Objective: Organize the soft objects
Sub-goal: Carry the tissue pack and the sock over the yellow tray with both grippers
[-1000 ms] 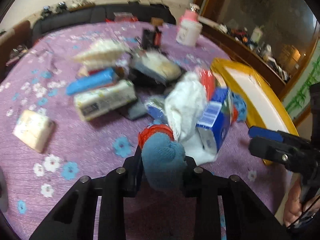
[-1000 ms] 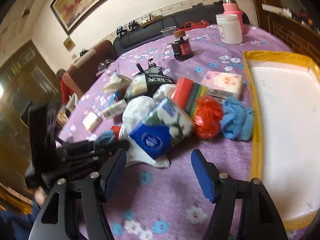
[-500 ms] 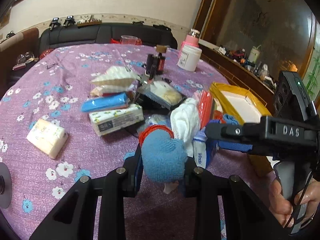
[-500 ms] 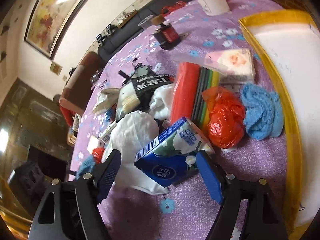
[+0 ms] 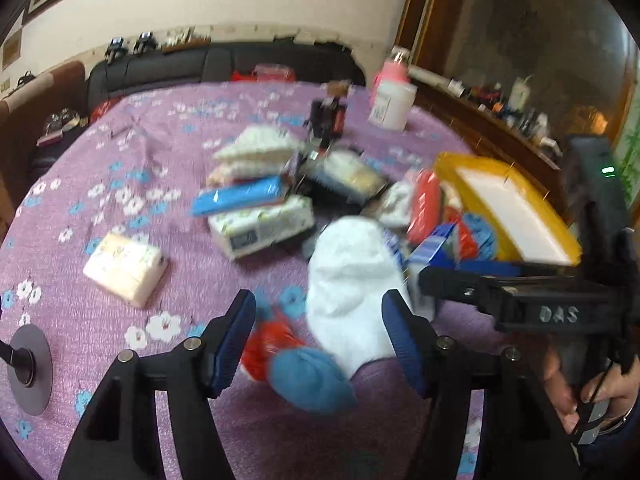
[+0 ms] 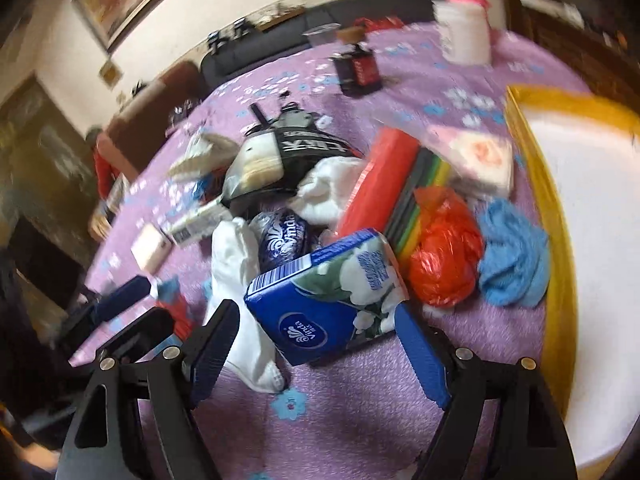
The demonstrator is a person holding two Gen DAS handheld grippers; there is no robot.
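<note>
Your right hand-held gripper is nearer: jaws apart, just widened, straddling the tissue pack (long axis crosswise). Left hand-held gripper just opened, sock loose.

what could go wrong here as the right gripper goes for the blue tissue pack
The right gripper is open around the blue tissue pack, but the white cloth lies against its left finger, so closing may pinch the cloth and drag it along.

The left gripper has just been opening, and the blue sock sits loose below it, close to the right gripper, so the two could bump.
</note>
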